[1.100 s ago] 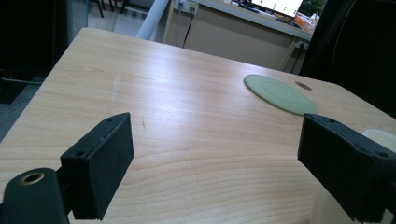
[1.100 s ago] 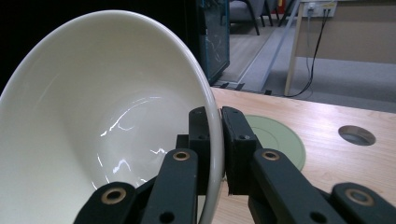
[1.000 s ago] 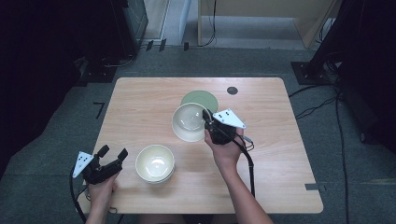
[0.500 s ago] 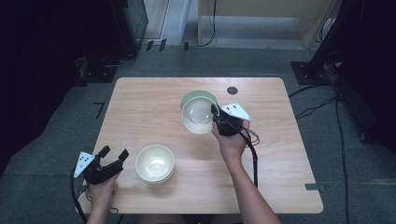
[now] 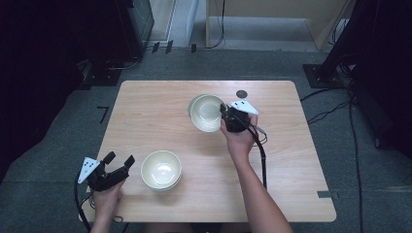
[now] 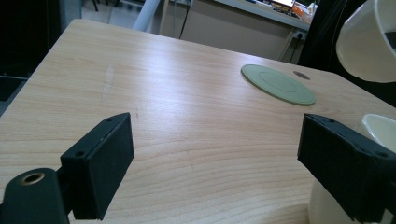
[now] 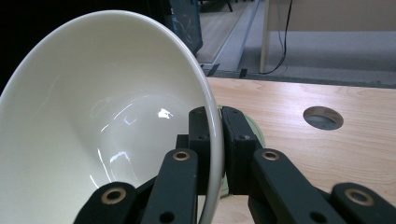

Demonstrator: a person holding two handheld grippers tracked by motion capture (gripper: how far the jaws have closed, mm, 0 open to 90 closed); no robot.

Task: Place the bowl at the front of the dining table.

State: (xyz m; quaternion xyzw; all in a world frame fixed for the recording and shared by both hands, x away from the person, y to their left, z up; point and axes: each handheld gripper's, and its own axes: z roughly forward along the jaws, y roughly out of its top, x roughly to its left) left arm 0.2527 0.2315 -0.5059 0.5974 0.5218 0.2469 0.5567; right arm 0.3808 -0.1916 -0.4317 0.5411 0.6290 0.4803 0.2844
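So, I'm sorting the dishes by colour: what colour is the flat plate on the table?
Pale green, plain; the plate shows best in the left gripper view.

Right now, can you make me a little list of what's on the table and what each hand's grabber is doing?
held bowl: white bowl, lifted and tilted, above the green plate
right gripper: fingers pinch the bowl's rim
green plate: flat on the table, far side
stacked bowls: near edge of the table, untouched
left gripper: open, holding nothing, beside the stacked bowls
table: light wood, round hole by the far edge
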